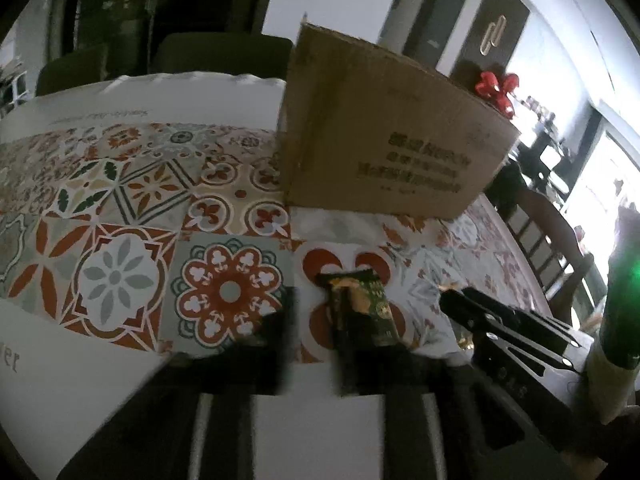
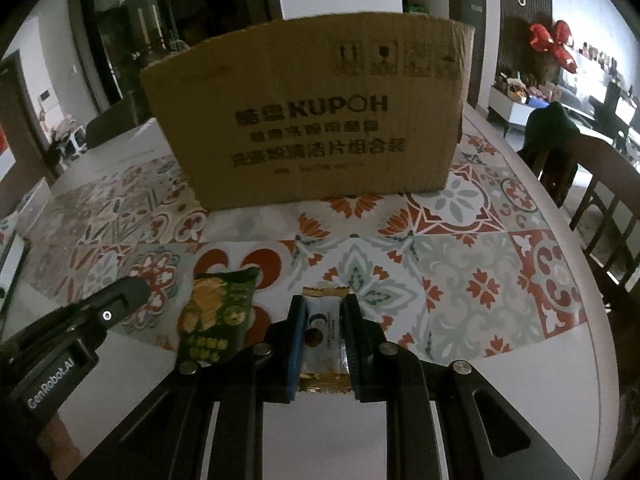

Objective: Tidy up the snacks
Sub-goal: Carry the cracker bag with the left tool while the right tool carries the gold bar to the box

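Observation:
My right gripper point(image 2: 325, 304) is shut on a white snack bar with gold ends point(image 2: 324, 340), low over the patterned tablecloth point(image 2: 460, 264). A dark green chip packet point(image 2: 216, 320) lies flat to its left. One finger point(image 2: 120, 300) of my left gripper shows left of that packet, a little apart from it. In the left wrist view my left gripper point(image 1: 316, 336) is blurred, with tablecloth showing between its fingers. The green packet point(image 1: 360, 308) lies just ahead of its right finger, near end hidden. My right gripper point(image 1: 460, 308) is to the right.
A tall cardboard box point(image 2: 312, 120) with printed lettering stands upright on the table just beyond the snacks, also the cardboard box point(image 1: 380, 140) in the left wrist view. Wooden chairs point(image 2: 600, 184) line the table's right edge. Dark chair backs point(image 1: 224, 52) stand at the far side.

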Action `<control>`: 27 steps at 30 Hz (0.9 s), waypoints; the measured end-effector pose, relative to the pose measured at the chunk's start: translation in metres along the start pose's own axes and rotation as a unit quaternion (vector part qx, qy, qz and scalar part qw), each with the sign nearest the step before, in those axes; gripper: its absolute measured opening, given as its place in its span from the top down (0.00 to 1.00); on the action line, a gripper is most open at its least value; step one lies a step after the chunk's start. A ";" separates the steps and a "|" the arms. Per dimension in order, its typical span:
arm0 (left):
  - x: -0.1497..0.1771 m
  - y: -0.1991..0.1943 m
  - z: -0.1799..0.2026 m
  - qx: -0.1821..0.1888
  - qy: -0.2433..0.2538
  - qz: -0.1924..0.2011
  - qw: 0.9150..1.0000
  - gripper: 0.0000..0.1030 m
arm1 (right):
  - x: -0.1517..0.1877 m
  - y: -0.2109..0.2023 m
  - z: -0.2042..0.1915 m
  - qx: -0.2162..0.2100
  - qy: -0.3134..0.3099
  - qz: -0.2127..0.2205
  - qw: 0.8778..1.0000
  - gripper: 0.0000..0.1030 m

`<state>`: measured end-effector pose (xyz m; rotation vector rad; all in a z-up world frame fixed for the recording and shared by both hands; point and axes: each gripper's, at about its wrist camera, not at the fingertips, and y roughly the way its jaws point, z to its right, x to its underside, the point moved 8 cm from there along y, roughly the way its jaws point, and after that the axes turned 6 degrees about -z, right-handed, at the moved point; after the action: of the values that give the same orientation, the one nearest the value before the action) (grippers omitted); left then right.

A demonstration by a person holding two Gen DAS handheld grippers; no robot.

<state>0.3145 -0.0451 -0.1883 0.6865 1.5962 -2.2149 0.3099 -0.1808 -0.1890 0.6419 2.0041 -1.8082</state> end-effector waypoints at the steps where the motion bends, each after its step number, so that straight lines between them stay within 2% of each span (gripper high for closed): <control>1: 0.000 0.000 0.001 -0.001 -0.003 0.000 1.000 0.61 | 0.001 -0.001 -0.003 -0.002 -0.004 0.002 1.000 0.81; 4: 0.000 0.002 0.008 0.001 0.002 -0.004 1.000 0.59 | 0.003 -0.006 -0.008 -0.006 -0.010 0.010 1.000 0.81; 10: 0.006 0.014 0.034 -0.008 0.035 -0.012 0.999 0.48 | 0.007 -0.019 0.005 -0.008 -0.001 0.021 1.000 0.81; 16: 0.007 0.033 0.047 -0.035 0.049 -0.024 0.998 0.48 | 0.010 -0.025 0.027 -0.005 0.015 0.026 1.000 0.81; 27: 0.013 0.053 0.049 -0.079 0.059 -0.035 0.995 0.49 | 0.014 -0.020 0.041 -0.020 0.040 0.022 0.999 0.81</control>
<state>0.3222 -0.1078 -0.2244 0.7375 1.8565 -2.1019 0.2859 -0.2221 -0.1851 0.7511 2.0542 -1.7393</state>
